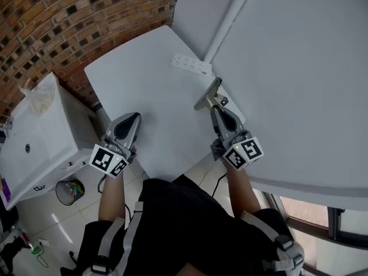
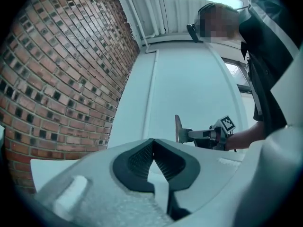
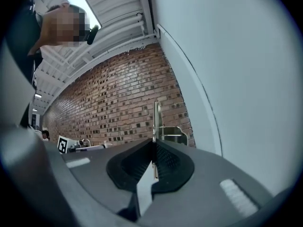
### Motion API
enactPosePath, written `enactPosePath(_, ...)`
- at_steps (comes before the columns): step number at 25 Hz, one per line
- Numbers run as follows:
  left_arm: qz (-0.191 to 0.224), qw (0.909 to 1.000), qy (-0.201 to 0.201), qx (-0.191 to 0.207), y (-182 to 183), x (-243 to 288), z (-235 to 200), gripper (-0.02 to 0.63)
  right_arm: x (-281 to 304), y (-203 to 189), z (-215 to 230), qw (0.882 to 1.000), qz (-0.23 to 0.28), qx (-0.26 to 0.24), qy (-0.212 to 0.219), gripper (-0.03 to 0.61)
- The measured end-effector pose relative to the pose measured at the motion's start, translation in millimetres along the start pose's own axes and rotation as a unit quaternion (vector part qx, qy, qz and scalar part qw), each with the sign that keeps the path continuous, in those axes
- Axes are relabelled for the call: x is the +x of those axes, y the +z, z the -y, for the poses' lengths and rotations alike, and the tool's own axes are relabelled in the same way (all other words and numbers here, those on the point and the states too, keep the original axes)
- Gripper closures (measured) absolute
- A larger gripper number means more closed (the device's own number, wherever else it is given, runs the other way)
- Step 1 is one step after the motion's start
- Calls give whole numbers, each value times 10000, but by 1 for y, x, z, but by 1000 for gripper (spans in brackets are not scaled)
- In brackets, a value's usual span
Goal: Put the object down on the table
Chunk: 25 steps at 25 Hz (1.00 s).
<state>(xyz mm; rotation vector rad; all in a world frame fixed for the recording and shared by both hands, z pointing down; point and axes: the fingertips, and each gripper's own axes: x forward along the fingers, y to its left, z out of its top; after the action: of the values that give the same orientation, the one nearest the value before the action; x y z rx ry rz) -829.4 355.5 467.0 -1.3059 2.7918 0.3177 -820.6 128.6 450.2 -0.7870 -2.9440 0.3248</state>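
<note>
A flat metal bracket [image 1: 207,95] with a small clamp part sticks out from my right gripper [image 1: 217,109], which is shut on its near end, above the right edge of the white table [image 1: 144,91]. In the right gripper view the bracket [image 3: 156,119] stands up thin between the closed pads [image 3: 165,157]. My left gripper [image 1: 132,118] hovers at the table's near left edge, shut with nothing in it, its pads [image 2: 139,157] meeting at the tip. The left gripper view shows the bracket [image 2: 179,129] held out by the right gripper [image 2: 201,134].
A white power strip [image 1: 192,65] lies at the table's far right edge, beside a white pipe [image 1: 230,16] on the wall. A white cabinet [image 1: 34,137] with a plastic bag [image 1: 35,96] stands left of the table, with a waste bin [image 1: 70,191] below. The brick wall [image 1: 69,22] is behind.
</note>
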Motion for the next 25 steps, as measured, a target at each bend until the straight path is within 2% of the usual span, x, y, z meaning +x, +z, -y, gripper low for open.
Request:
enactPosePath(3, 32, 10000, -18, -14, 1, 4, 3, 615, 28, -16, 0, 9992, -218, 226, 261, 577)
enactPosePath(6, -16, 9999, -119, 60, -1, 6, 11, 615, 57, -37, 7, 9961, -585, 590, 282, 577)
enactPosePath(9, -78, 9999, -124, 68, -8, 3, 13, 615, 83, -66, 14, 9892, -964, 1077, 240, 577)
enactPosePath(12, -53, 9999, 73, -54, -17, 3, 6, 615, 107, -92, 21, 9782, -1291, 1598, 310, 577)
enactPosePath(17, -30, 9988, 470, -98, -19, -6, -9, 615, 135, -136, 31, 9496, -1627, 2669, 248, 577)
enactPosePath(21, -108, 9977, 648, -191, -23, -10, -9, 616, 154, -179, 38, 9239, -2055, 3225, 120, 577)
enactPosePath(23, -109, 9970, 702, -309, -28, -10, -6, 617, 161, -201, 45, 9073, -2240, 3557, 11, 577)
enactPosePath(25, -139, 9963, 737, -414, -34, -11, -2, 615, 167, -221, 53, 8859, -2343, 4001, -136, 577)
